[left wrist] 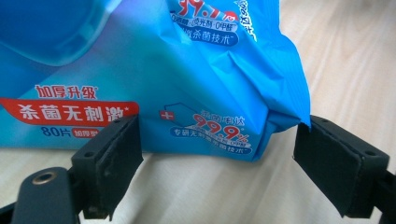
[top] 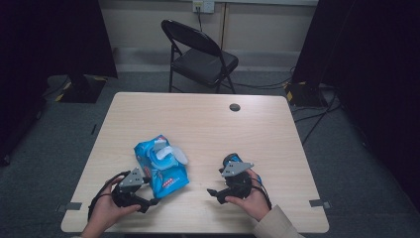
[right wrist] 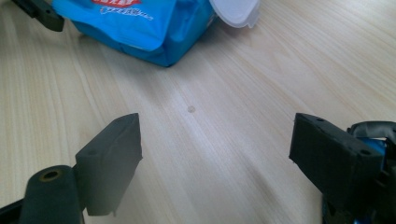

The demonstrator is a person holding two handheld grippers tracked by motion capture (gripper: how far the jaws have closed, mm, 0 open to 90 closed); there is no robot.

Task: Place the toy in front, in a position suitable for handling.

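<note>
One blue wipes pack [top: 162, 166], two grippers, one table [top: 208, 124].

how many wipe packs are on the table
1. The blue wipes pack lies on the table left of centre, lid flipped open, its near end between the open left gripper jaws.

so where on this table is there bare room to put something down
The far half of the table is bare up to the dark round cap. Also bare: between wipes pack and right gripper. Crowded near the left gripper, at the pack's corner.
</note>
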